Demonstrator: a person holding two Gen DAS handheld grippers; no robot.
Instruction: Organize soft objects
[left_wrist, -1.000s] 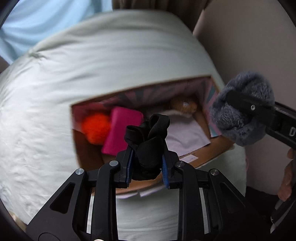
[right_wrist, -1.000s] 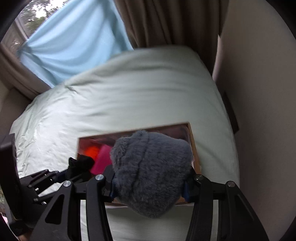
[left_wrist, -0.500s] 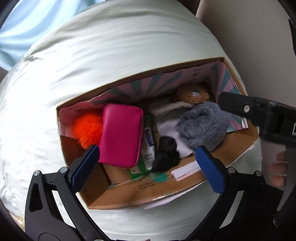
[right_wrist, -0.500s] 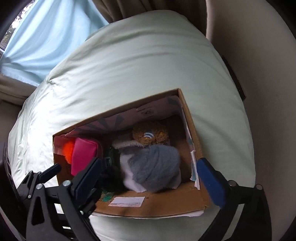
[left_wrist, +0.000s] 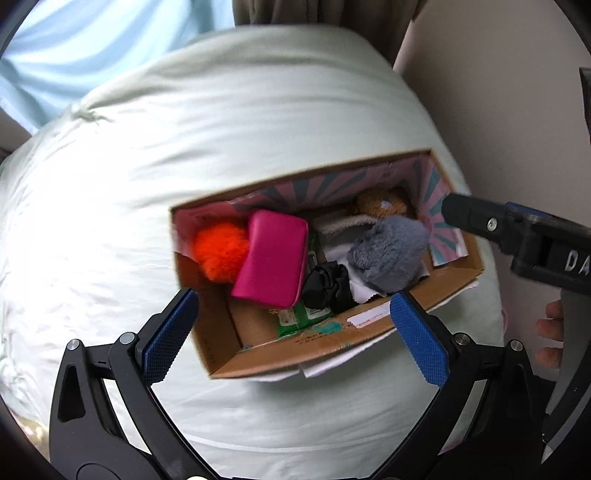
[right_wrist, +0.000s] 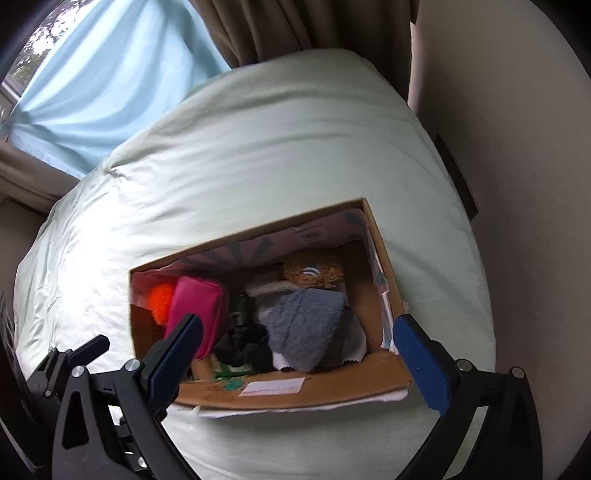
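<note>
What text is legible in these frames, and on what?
"DA", cut off by the frame edge: white raised letters on the right gripper body, in the left wrist view.
White label on the cardboard box front: print too small to read.
Green packet inside the box: print blurred, unreadable.
Print on the box's near wall: blurred, unreadable.
Nothing else readable.

A pale green bedspread (right_wrist: 258, 155) lies below light blue (right_wrist: 110, 74) and brown curtains (right_wrist: 295, 26).
</note>
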